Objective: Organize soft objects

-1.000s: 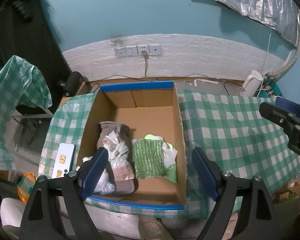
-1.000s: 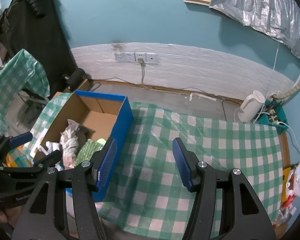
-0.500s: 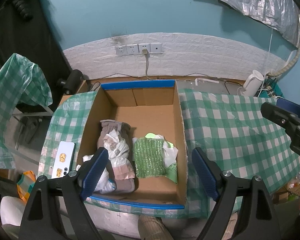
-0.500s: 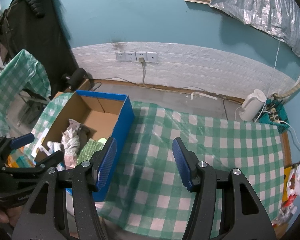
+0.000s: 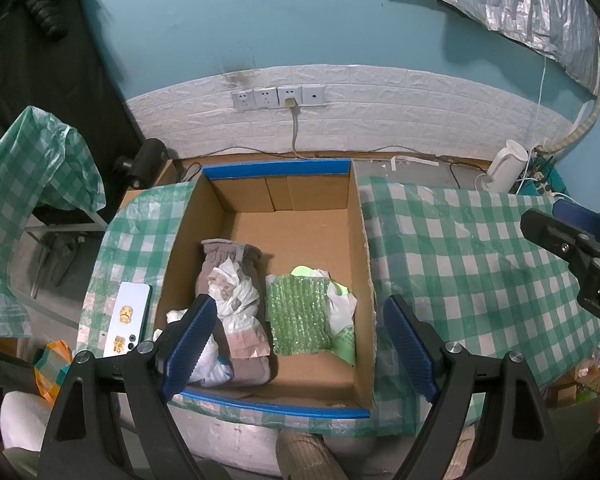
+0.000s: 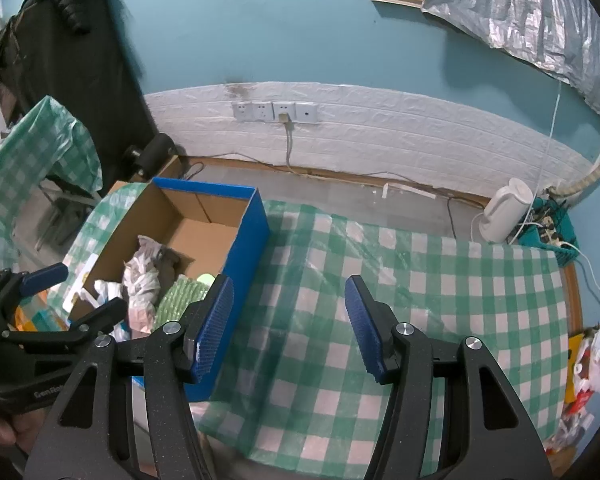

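Lying in the cardboard box (image 5: 256, 224) are a brown glove (image 5: 230, 258), crumpled white plastic bags (image 5: 236, 300) and green bubble wrap (image 5: 298, 316). Above its near end hangs the left hand-held gripper (image 5: 298, 344), spread wide and empty; the right hand-held gripper (image 6: 290, 326) hangs partly spread, empty, over the green-checked surface (image 6: 440, 312).

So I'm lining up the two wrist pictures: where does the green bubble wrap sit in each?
Left wrist view: green bubble wrap lies lower centre, inside the cardboard box, right of the grey glove.
Right wrist view: lower left, partly hidden behind the box's blue wall; only its near part shows.
Shared landmark: the row of wall sockets.
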Motion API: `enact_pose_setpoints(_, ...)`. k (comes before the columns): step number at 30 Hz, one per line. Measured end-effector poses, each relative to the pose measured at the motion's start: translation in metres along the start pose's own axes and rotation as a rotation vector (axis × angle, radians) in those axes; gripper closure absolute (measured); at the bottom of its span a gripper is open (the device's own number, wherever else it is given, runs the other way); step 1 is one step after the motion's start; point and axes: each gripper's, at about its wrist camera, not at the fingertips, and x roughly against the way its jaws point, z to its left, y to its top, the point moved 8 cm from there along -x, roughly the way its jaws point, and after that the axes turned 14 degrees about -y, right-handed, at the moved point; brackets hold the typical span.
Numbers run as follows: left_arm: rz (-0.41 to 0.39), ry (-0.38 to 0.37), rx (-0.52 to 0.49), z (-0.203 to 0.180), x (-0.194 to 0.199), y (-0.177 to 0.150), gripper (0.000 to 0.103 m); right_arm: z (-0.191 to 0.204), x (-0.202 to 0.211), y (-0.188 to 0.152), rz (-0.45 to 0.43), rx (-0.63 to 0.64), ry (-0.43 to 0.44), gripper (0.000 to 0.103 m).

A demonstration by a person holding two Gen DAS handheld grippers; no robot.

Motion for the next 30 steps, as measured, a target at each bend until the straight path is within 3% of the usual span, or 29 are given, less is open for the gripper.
enact_pose_setpoints(30, 0.006, -0.001, 0.003, -0.0009, 0.0, -0.0016, 0.016, 0.0039, -0.0043, -0.0043, 0.01, 0.007, 0.0, 0.046)
